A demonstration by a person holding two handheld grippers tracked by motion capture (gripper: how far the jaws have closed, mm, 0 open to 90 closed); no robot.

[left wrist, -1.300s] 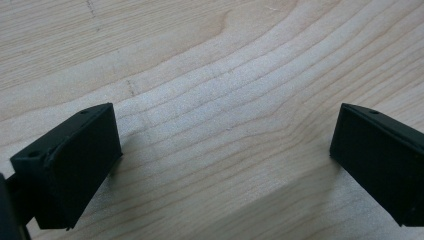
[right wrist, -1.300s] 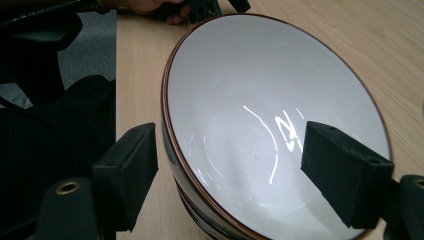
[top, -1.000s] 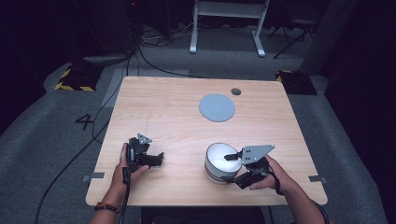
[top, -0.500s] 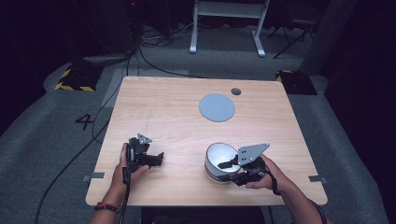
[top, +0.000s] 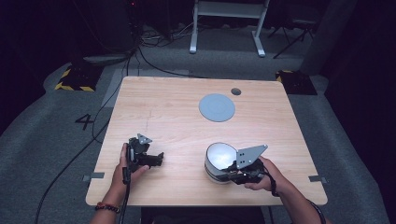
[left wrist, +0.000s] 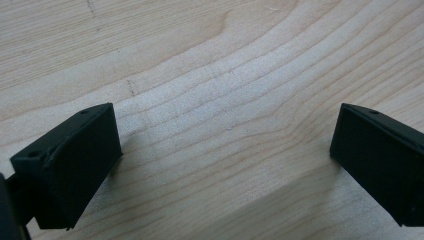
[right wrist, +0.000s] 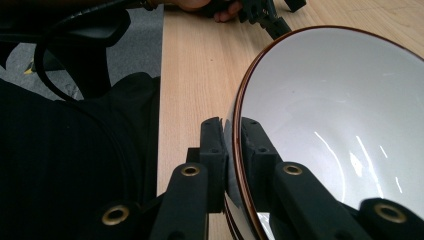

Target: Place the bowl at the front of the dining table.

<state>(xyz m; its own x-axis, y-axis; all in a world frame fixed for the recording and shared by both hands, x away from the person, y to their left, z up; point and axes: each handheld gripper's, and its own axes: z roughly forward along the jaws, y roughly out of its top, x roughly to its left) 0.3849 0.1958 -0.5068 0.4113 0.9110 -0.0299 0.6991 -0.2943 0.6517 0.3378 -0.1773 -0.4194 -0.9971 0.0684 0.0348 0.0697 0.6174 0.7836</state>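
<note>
Right tongs (right wrist: 231,150) just closed, pinching the bowl (right wrist: 340,110) rim, wall partly hidden; left tongs (left wrist: 225,165) wide.

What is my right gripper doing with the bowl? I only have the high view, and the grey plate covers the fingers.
Observer: In the right gripper view the right gripper has just been closing and is now clamped on the bowl wall, one finger inside, one outside.
Operator: Which part of the bowl is that?
Observer: The rim, a thin brown edge around a glossy white inside.
Operator: And the left gripper, is anything in it?
Observer: No. In the left gripper view the left gripper has its fingers wide apart, with bare wooden table between them.
</note>
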